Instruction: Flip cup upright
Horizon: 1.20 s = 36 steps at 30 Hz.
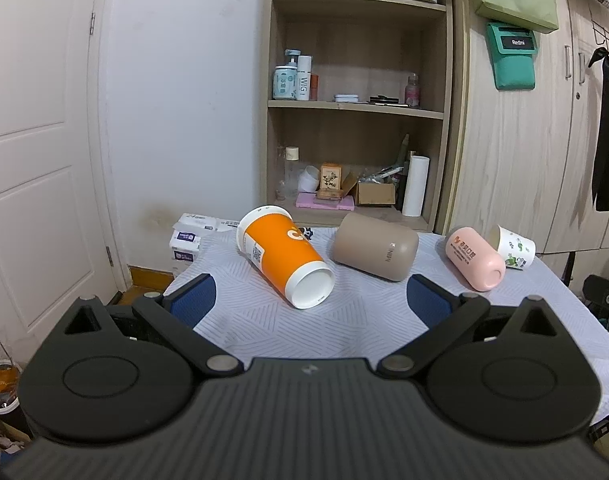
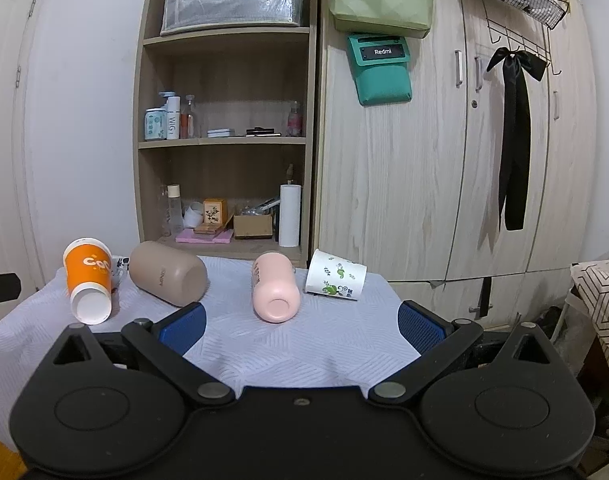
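Several cups lie on their sides on a table with a white patterned cloth. From left to right: an orange paper cup, a tan cup, a pink cup and a white cup with green leaf print. My left gripper is open and empty, just short of the orange cup's base. My right gripper is open and empty, just short of the pink cup's base.
A wooden shelf unit with bottles and boxes stands behind the table, next to a wooden wardrobe. A white door is at the left. Tissue packs sit past the table's far left corner.
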### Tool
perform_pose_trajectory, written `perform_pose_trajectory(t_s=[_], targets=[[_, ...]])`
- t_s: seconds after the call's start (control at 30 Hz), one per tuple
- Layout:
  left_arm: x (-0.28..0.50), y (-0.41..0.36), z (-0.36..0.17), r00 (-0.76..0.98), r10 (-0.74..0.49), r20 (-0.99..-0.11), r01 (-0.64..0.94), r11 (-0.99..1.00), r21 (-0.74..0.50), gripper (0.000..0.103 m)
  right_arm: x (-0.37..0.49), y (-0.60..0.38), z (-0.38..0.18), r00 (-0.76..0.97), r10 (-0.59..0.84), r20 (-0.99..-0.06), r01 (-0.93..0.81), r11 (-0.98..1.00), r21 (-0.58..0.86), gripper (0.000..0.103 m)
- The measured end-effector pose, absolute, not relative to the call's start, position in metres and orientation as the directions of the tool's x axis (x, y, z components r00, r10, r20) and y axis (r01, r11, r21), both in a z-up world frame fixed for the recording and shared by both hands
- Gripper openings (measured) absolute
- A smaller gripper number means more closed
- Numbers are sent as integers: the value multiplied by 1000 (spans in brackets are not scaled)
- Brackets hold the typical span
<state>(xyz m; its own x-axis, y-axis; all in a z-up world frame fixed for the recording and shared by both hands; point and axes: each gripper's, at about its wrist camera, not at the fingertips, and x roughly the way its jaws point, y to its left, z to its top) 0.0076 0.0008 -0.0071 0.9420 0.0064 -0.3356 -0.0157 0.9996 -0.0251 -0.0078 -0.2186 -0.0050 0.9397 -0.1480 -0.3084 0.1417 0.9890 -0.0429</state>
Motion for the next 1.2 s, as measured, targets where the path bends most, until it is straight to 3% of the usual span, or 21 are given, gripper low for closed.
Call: perform_pose_trajectory(t_s=[0.27,0.43,0.57,0.83,1.0,1.2], targets=[[14,5,-6,921,1,-389,-13,999,-29,103,-3,-218,-8,927,-126,-353,122,992,-33,103],[20,8,1,884,22,-468,-24,1000,2,103,3,-229,1,901,30,-434,1,997,72,103],[30,25,7,854,-29,-519,-15,997,-80,103,14,-229,9,848,240,-473,-195,970,143,103],[58,70,4,820,-95,-565,-55,968,-243,103,42,-190,11,711,496,-499,-460,864,204,103],[80,95,-10,772,-203,-602,-32,934,-357,103,67,-151,9,618,554,-558,-538,815,215,103],[102,103,-20,767,-224,-602,-29,924,-381,101,86,-115,10,601,532,-597,-575,806,140,103]])
